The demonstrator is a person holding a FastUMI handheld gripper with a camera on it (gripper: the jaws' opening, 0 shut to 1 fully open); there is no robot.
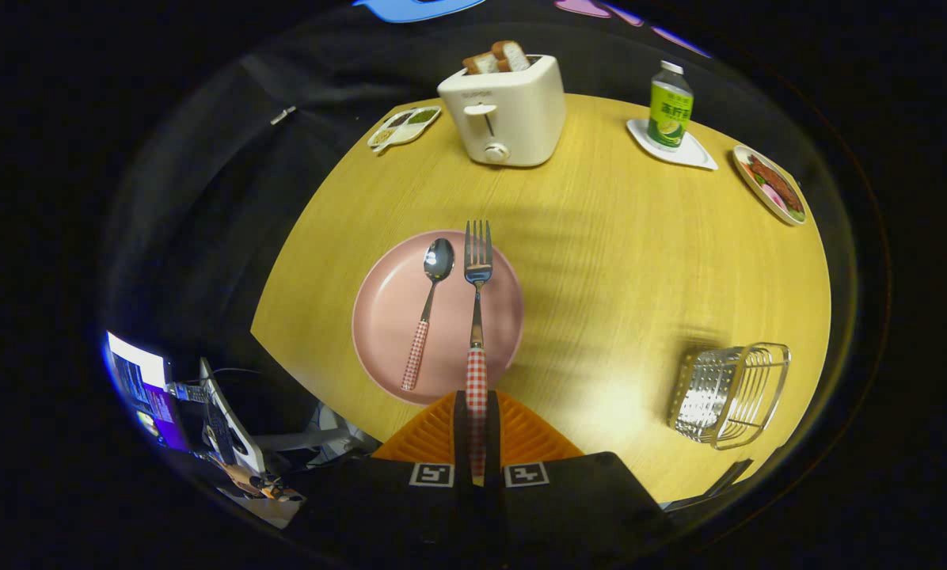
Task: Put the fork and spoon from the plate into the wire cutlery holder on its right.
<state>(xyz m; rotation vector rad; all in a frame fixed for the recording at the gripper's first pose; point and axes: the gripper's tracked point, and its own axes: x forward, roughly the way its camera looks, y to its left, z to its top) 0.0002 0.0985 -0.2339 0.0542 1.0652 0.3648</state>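
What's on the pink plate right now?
A spoon lies free on the pink plate. Beside it, the fork has its checked handle between the tongs, which cover the handle's end.

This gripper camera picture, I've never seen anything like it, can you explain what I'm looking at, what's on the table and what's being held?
The camera rides on a hand-held two-finger gripper and looks forward along its fingers. They are closed on the checked handle of a fork, whose tines reach over a pink plate. A spoon lies on the plate beside the fork. To the right on the wooden table stands the wire cutlery holder, where both pieces should go. Farther back are a toaster with bread in it, a bottle on a white coaster, and two small dishes of food.
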